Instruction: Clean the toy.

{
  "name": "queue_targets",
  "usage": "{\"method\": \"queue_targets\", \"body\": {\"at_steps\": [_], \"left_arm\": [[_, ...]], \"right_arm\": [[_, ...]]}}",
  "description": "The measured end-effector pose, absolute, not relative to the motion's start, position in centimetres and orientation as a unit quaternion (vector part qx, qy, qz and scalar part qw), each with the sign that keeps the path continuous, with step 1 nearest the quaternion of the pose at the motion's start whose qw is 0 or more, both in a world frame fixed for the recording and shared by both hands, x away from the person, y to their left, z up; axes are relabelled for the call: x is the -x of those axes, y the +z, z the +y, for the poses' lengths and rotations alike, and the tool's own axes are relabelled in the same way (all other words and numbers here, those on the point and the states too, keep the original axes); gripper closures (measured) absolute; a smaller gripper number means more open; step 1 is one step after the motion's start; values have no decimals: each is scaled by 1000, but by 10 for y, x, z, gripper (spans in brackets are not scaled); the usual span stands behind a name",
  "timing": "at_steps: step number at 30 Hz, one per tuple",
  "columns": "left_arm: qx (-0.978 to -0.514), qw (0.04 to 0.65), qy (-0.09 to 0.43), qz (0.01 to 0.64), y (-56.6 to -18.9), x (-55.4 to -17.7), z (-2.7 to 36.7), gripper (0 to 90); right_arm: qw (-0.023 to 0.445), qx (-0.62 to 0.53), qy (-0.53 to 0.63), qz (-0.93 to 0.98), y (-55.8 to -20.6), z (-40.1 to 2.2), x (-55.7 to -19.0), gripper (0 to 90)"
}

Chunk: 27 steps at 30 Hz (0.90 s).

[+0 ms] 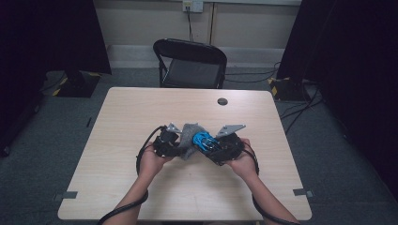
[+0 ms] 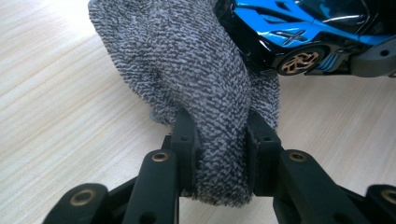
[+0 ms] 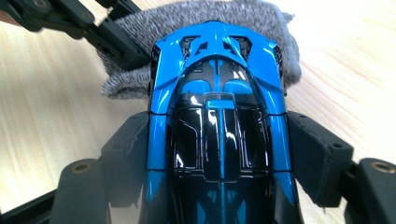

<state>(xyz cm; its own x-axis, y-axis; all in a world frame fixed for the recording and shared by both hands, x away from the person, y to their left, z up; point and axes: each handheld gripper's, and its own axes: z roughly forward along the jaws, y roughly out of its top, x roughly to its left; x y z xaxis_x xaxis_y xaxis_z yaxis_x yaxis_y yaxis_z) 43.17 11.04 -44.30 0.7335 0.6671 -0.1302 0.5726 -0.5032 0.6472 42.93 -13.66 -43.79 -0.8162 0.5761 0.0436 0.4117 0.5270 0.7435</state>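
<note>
A blue and black toy car (image 3: 217,121) sits lengthwise between the jaws of my right gripper (image 3: 217,154), whose pads press on both its sides. In the high view the car (image 1: 203,141) is held just above the middle of the table, nose toward the left. A grey knitted cloth (image 2: 196,79) is bunched between the jaws of my left gripper (image 2: 219,140), which is shut on it. The cloth (image 1: 190,136) lies against the car's front end, and the car's gold-spoked wheel (image 2: 301,60) shows beside it. My left gripper (image 1: 174,146) and right gripper (image 1: 212,149) are close together.
The light wooden table (image 1: 141,108) has a dark round cable hole (image 1: 222,101) near its far edge. A black folding chair (image 1: 190,63) stands beyond the table. Black cables trail from both grippers toward the table's near edge.
</note>
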Motion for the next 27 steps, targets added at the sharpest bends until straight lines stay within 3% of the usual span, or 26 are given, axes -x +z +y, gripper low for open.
{"method": "queue_targets", "body": {"at_steps": [27], "left_arm": [[-886,362,32,289,-453,-406,70,692]], "right_arm": [[92,-300,388,866,-432,-109,-456,283]]}}
